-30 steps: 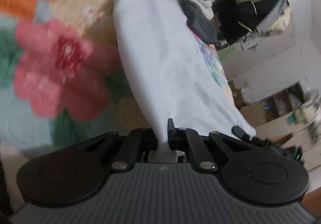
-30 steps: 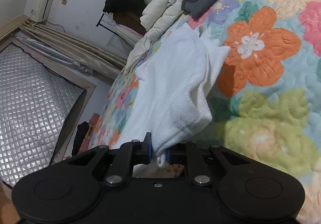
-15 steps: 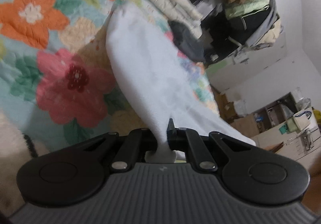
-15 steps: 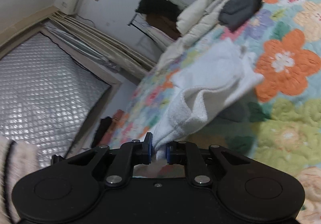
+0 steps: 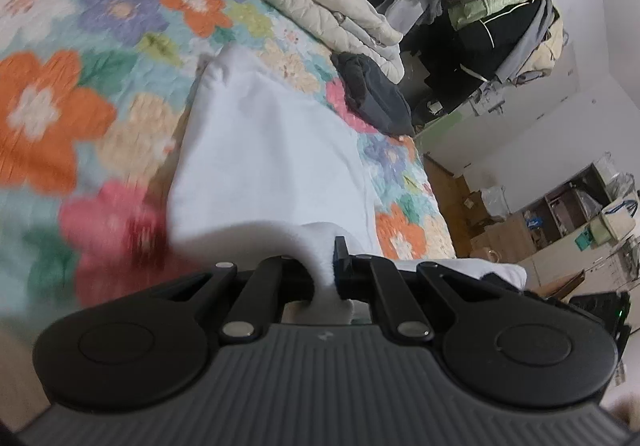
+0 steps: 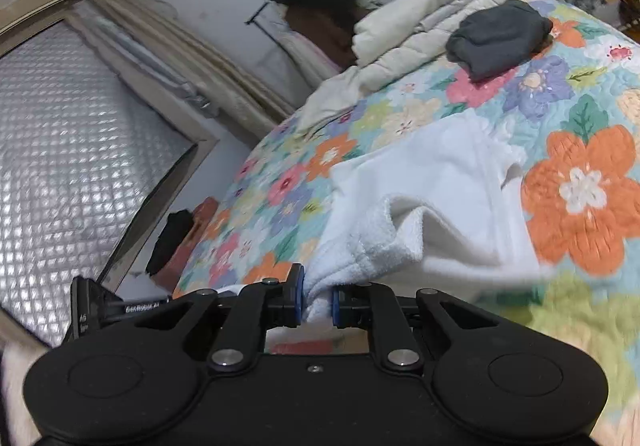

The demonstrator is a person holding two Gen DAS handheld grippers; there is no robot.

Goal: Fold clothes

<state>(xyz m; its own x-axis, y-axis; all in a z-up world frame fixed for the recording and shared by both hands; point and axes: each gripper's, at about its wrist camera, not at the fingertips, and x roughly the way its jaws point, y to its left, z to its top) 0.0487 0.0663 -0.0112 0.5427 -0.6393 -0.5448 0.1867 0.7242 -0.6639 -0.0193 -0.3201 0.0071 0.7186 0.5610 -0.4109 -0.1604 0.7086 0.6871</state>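
Here the left gripper (image 5: 325, 278) and right gripper (image 6: 316, 300) each clench a bunched edge of the white garment (image 5: 264, 162), which stretches away across the floral quilt (image 6: 576, 186) toward folded cream bedding (image 5: 320, 10) at the bed's far edge.

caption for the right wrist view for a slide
Right gripper clamps bunched white garment above floral quilt.

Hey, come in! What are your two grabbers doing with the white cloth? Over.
Left gripper and right gripper shut on white garment. Far end on floral quilt. Nothing blocking.
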